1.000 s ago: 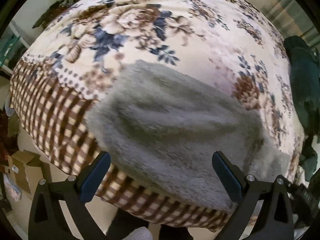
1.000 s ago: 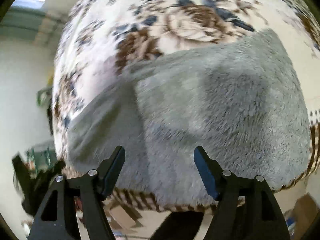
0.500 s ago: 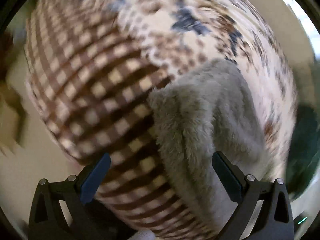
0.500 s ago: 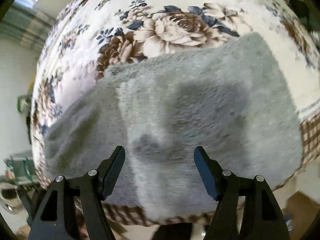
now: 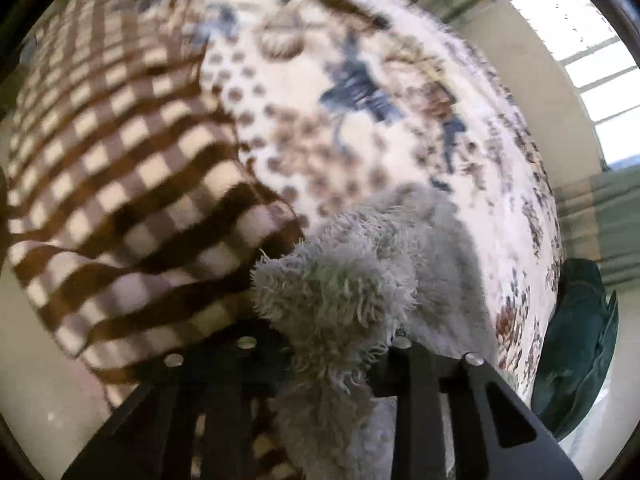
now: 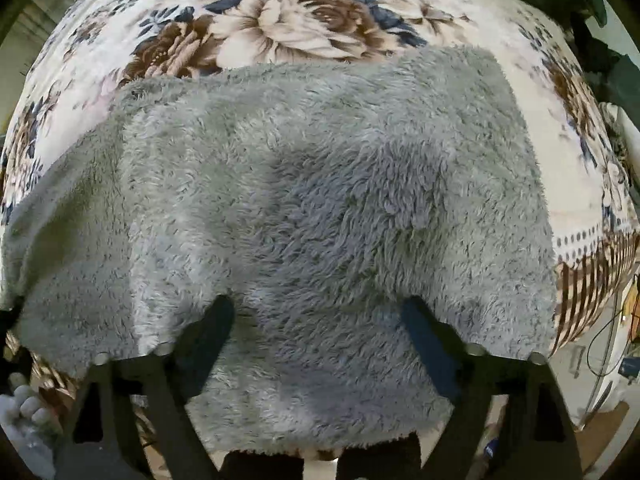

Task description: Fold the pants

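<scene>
the pants (image 6: pixel 320 200) are grey, thick-piled fleece, spread across the middle of the right wrist frame on a floral blanket (image 6: pixel 304 28) with a brown checked border (image 5: pixel 104 168). whether a bed or a worktop lies under the blanket cannot be told. the pile looks soft, limp and fairly light. it should drape and sag rather than hold a crease, and a bulky fold will likely spring open unless it is patted flat. the fluff gives good friction, so slipping seems unlikely. a pinch that catches only the top layer is the likelier trouble. the best hold is probably at an edge or corner, taking the full thickness.

the left claw (image 5: pixel 324 344), low in the centre of the left wrist frame, has drawn together on a bunched tuft of the grey fleece near the garment's end, where it meets the checked border. the right claw (image 6: pixel 320 332) stands wide apart at the lower middle of its frame, holding nothing. its fingers (image 6: pixel 208 332) sit low over or into the near hem, and contact cannot be judged.

half a second ago the left claw was spread wide with the fleece edge lying loose ahead of it, and now it has clamped that edge. the right claw has come closer to the cloth, which now fills more of its frame, and its opening is unchanged.
</scene>
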